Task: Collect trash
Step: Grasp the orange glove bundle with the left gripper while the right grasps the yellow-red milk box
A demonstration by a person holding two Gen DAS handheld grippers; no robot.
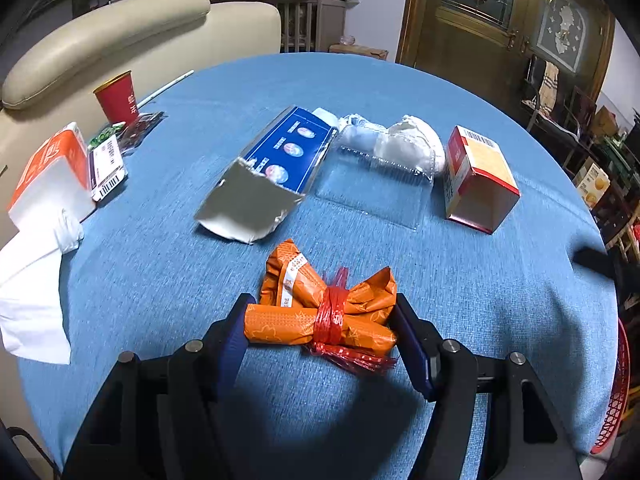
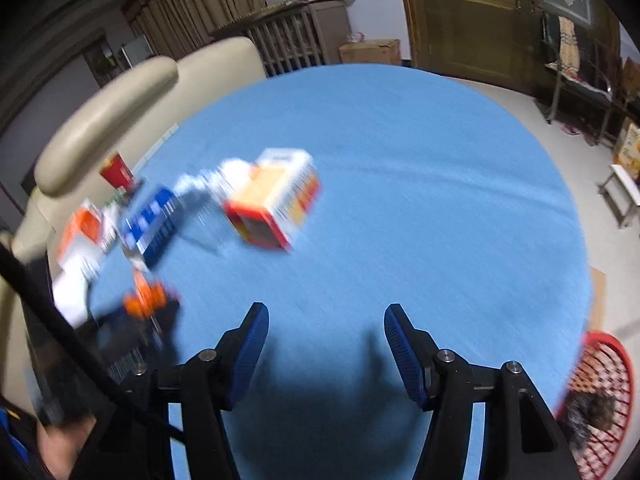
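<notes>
Two blue pads of my left tool (image 1: pixel 320 334) sit either side of the orange wrapper bundle (image 1: pixel 326 308), and both look to be touching its ends, so I read this as a grip taking hold at about half width. It lies on the blue bench (image 1: pixel 160 280) right at my fingertips, near the front edge. Crinkled foil-like paper, rolled and pinched at the waist by a red plastic tie (image 1: pixel 330 316): I judge it light, soft, springy, likely to crush and slide if squeezed at the loose ends. The tied waist is the firmest part, so that is where I would want my pads, or across the lower roll where it is thickest. Gentle pressure should do.

My right tool (image 2: pixel 326 336) stands at a middling width with nothing between its pads, only bare bench under it; that view is smeared with motion.

Farther out: a torn blue carton (image 1: pixel 276 168), a clear plastic tray (image 1: pixel 380 184) with white crumpled tissue (image 1: pixel 400 140), a red-and-yellow box (image 1: pixel 478 180), a red paper cup (image 1: pixel 118 98). All light stuff, I reckon. A red mesh basket (image 2: pixel 604 396) waits off the bench's right edge.
</notes>
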